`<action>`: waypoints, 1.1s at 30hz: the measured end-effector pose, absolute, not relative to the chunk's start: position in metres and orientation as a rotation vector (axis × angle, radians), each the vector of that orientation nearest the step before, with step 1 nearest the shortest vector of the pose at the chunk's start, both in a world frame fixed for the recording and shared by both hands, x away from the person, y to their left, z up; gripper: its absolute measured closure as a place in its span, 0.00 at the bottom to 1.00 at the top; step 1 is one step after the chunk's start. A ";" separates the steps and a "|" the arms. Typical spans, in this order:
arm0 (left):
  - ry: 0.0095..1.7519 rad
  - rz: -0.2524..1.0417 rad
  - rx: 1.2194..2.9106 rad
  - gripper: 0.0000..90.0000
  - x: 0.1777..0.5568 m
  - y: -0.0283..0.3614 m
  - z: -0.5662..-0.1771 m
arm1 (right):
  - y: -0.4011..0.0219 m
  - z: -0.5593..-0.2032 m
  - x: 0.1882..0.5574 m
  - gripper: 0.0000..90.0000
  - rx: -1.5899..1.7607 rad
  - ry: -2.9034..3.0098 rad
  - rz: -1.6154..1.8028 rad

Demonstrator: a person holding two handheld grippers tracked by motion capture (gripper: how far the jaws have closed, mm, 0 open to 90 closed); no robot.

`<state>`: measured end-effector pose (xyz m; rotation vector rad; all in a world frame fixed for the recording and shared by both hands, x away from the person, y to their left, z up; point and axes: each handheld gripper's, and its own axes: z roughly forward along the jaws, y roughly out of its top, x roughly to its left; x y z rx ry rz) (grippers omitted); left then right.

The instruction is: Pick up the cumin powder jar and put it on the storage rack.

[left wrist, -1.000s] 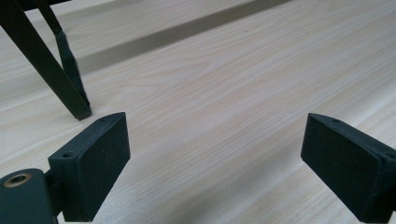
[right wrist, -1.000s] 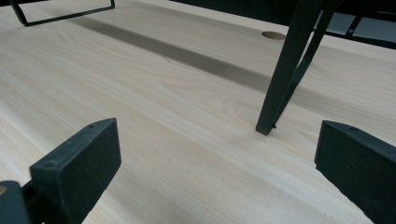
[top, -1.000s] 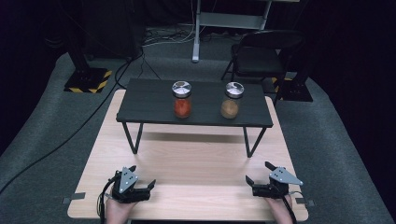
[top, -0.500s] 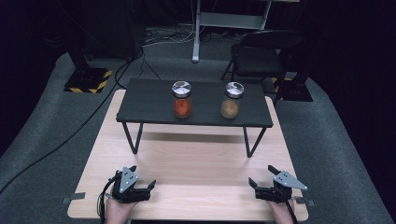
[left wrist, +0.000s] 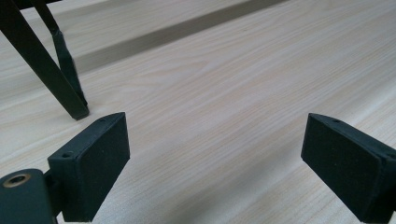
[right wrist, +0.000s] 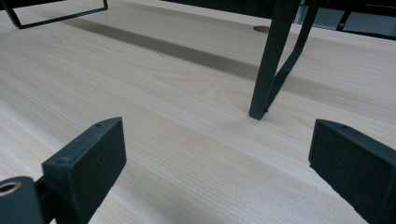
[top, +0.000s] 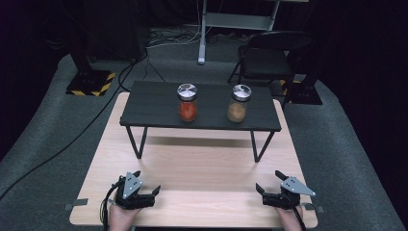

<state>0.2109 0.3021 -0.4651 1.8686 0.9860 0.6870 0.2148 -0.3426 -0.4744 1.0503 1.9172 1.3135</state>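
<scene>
Where the pale wooden table [top: 202,168] meets the person's side, two hand-held grippers rest near its front corners, well apart from each other. At the front left corner the left gripper [top: 146,188] lies low over the wood with its jaws spread wide and nothing between them; in the left gripper view [left wrist: 215,163] its flat, matte black pads frame bare, straight-grained boards, and a slim black leg [left wrist: 56,74] of the bench stands just ahead at the left. Further back, a low bench [top: 154,108] with a dark, smooth rectangular top and thin angled metal legs stands across the middle of the table. On its top, left of centre, stands a glass jar of red powder [top: 187,103] with a round, shiny metal lid; right of centre, apart from it, stands a like jar of brown powder [top: 238,104]. Both are upright and far from either gripper, and the bench's front edge and legs stand between them and the hands. At the front right corner the right gripper [top: 270,186] sits with jaws open and empty, though they have just been closing a little; its own view [right wrist: 217,163] shows another black bench leg [right wrist: 268,60] ahead. Grey carpet [top: 43,144] surrounds the table, and a black folding chair [top: 269,55] stands beyond its far right corner.
</scene>
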 end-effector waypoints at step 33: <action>0.987 0.694 1.870 0.09 0.210 0.301 -0.465 | -0.343 -0.474 0.215 0.04 1.057 1.915 1.316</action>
